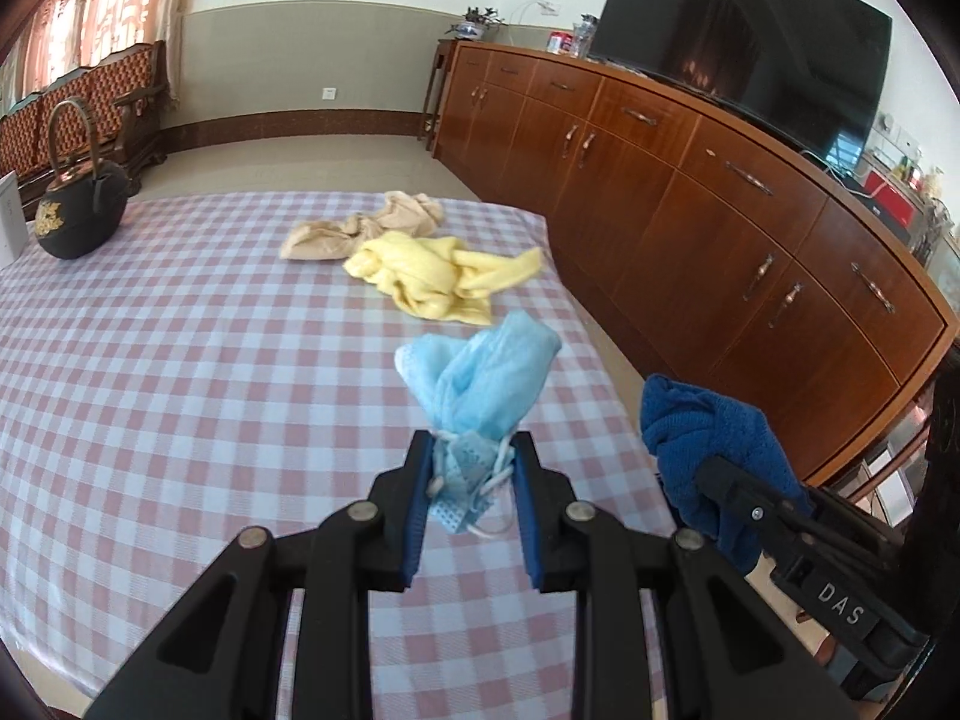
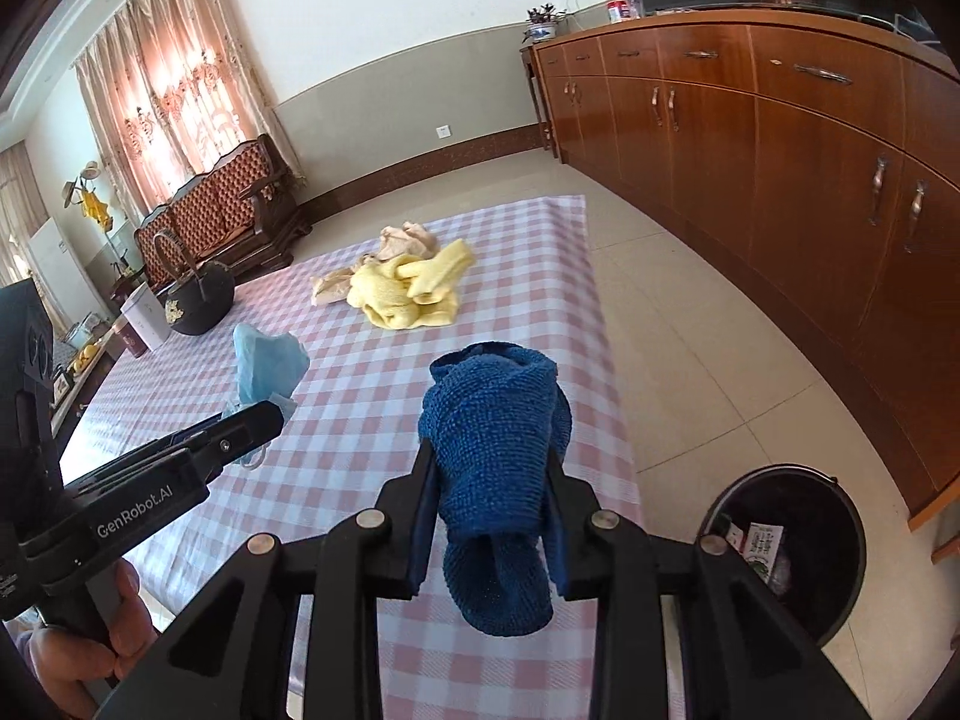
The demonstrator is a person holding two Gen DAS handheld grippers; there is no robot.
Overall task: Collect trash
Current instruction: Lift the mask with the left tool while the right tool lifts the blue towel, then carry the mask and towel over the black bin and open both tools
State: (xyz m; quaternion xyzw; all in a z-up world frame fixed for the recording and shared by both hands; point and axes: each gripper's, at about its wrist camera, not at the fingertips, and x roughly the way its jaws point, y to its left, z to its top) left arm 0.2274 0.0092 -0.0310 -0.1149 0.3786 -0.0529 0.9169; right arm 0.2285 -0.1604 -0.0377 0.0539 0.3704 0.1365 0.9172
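The left gripper (image 1: 471, 450) is clenched on a crumpled light-blue face mask (image 1: 480, 372), held above the checked tablecloth (image 1: 180, 360). The right gripper (image 2: 489, 462) grasps a dark blue knitted cloth (image 2: 498, 450). On the floor beside the table, a black bin (image 2: 840, 516) holds some wrappers (image 2: 759, 543). 2 more cloths, 1 yellow (image 1: 432, 276) and 1 beige (image 1: 360, 231), lie touching on the table near a black kettle (image 1: 81, 210).

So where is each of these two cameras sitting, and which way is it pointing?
Left wrist: rides the left gripper, looking along its fingers at the light blue mask they pinch; the right gripper shows at right.
Right wrist: rides the right gripper, shut on a dark blue cloth; a hand and the bin show.
Shared: checked tablecloth, yellow cloth, teapot.
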